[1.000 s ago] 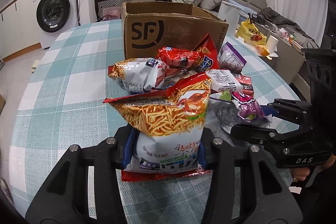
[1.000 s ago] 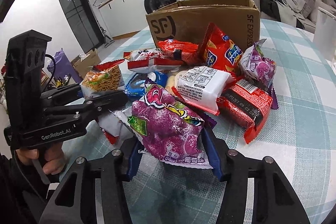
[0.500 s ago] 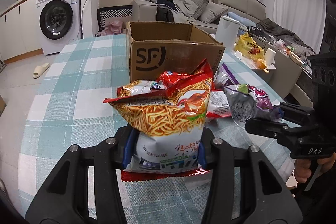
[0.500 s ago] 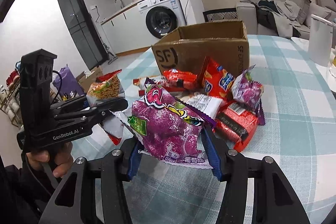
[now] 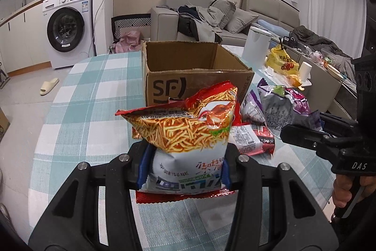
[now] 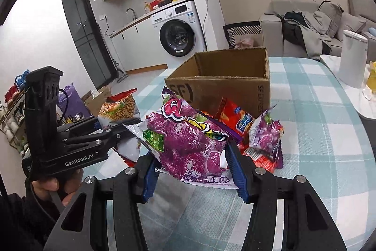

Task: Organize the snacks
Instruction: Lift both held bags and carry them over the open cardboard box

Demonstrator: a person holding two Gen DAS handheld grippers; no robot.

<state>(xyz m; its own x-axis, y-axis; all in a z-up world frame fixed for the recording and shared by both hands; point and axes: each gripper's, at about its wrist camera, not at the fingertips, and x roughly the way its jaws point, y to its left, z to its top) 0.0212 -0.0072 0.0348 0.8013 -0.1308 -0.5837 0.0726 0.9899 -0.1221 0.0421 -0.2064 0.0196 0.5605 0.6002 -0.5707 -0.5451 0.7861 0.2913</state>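
Checked tablecloth (image 5: 82,95), open cardboard box (image 5: 197,77) beyond. Left gripper (image 5: 184,171) clamped on noodle-snack bag (image 5: 188,133), right gripper (image 6: 192,171) on purple bag (image 6: 188,142), both short of box. Risked: slick bags slipping, snagging box rim.

Left gripper (image 5: 183,171): matte black linkage arms with triangular cut-outs, silver round screw heads at the pivots, blue ribbed pads (image 5: 142,169) on the inner faces. From the right wrist view its body is a black pistol-grip block at 9 o'clock, slotted vertical housing on top, white "GenRobot.AI" lettering on the side, thin black cable looping off the back. Hand (image 6: 55,187) on the grip, dark sleeve below.

Right gripper (image 6: 195,173): same black arms, silver screws, blue serrated pads (image 6: 237,171). In the left wrist view, at 3 o'clock, its side reads "DAS" in white.
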